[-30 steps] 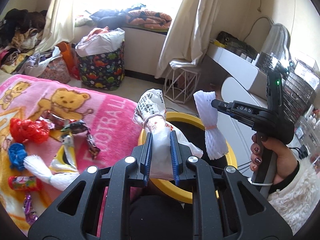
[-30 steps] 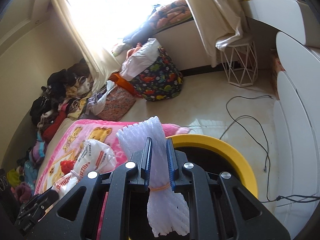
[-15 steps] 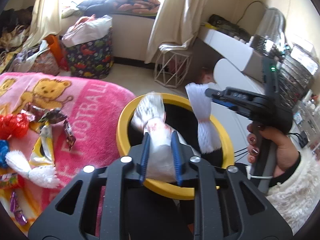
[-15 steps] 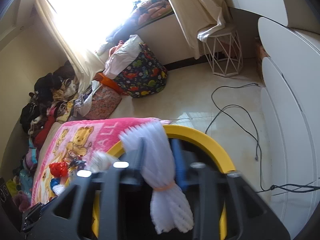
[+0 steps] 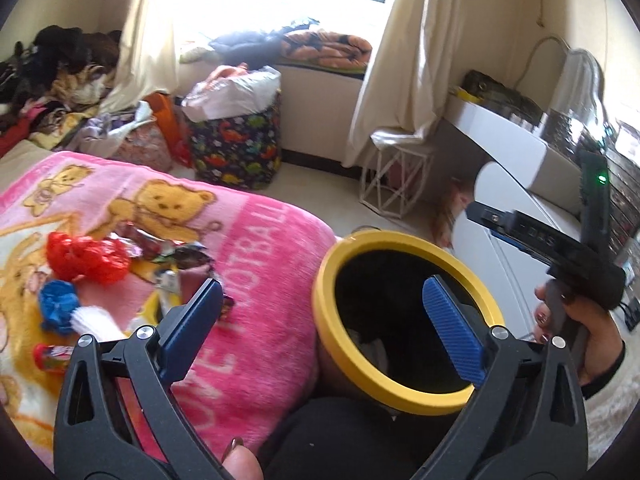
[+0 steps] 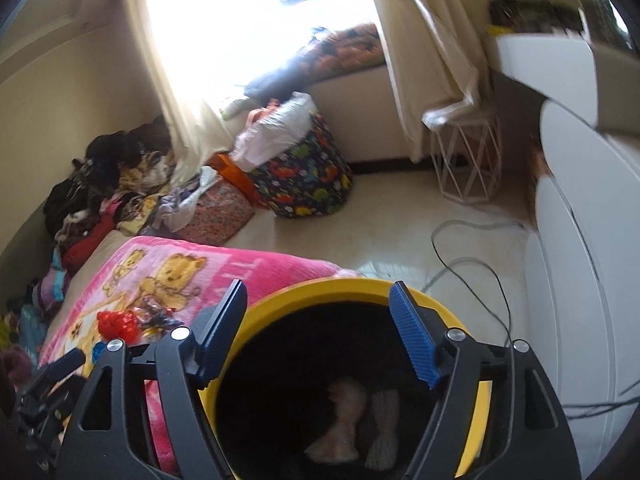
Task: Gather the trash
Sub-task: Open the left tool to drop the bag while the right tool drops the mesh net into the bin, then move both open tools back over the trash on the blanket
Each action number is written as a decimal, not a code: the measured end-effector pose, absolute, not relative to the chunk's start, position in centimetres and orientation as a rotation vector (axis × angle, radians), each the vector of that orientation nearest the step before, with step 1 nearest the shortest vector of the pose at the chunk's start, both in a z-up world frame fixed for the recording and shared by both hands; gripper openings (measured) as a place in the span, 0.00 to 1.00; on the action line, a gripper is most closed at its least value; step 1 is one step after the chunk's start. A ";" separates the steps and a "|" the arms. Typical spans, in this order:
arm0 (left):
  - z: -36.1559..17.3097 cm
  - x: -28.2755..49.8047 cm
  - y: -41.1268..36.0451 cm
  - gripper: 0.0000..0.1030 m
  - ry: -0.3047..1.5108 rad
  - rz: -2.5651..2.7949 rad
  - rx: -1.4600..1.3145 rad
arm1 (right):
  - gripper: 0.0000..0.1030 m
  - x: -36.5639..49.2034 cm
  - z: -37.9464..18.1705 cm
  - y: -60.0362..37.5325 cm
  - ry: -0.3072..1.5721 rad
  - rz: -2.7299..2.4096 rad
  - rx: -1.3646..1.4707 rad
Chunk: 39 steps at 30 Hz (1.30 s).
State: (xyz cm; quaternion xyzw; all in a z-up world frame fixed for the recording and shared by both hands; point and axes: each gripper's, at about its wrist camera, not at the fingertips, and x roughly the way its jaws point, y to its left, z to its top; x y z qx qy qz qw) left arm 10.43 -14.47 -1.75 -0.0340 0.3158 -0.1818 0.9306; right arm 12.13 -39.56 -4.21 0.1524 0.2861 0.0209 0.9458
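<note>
A yellow-rimmed black bin (image 5: 404, 248) stands beside the bed; it also shows in the right wrist view (image 6: 352, 286). My left gripper (image 5: 320, 312) is open and empty over the bin's near left rim. My right gripper (image 6: 318, 322) is open and empty above the bin's mouth; it also shows in the left wrist view (image 5: 480, 216). A knotted white bag (image 6: 340, 428) and a white foam net (image 6: 382, 428) lie at the bottom of the bin. A red bag (image 5: 86, 256), a blue scrap (image 5: 58, 302), a white foam net (image 5: 98, 320) and wrappers (image 5: 172, 248) lie on the pink blanket (image 5: 256, 280).
A dinosaur-print hamper (image 5: 236, 148) and a white wire stool (image 5: 394, 184) stand on the floor beyond the bin. White curved furniture (image 6: 580, 260) is at the right, with a cable (image 6: 464, 264) on the floor. Clothes (image 6: 100, 192) are piled at the left.
Both grippers opened and let go. The knotted white bag and the white foam net dropped into the bin.
</note>
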 end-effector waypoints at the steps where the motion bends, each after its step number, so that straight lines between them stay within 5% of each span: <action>1: -1.7 10.4 -14.1 0.89 0.642 -0.363 -0.073 | 0.71 12.1 -3.9 -39.0 0.572 0.055 0.298; 39: -1.2 8.9 2.0 0.89 0.570 0.002 -0.199 | 0.77 11.5 -4.0 -17.8 0.632 0.542 -0.042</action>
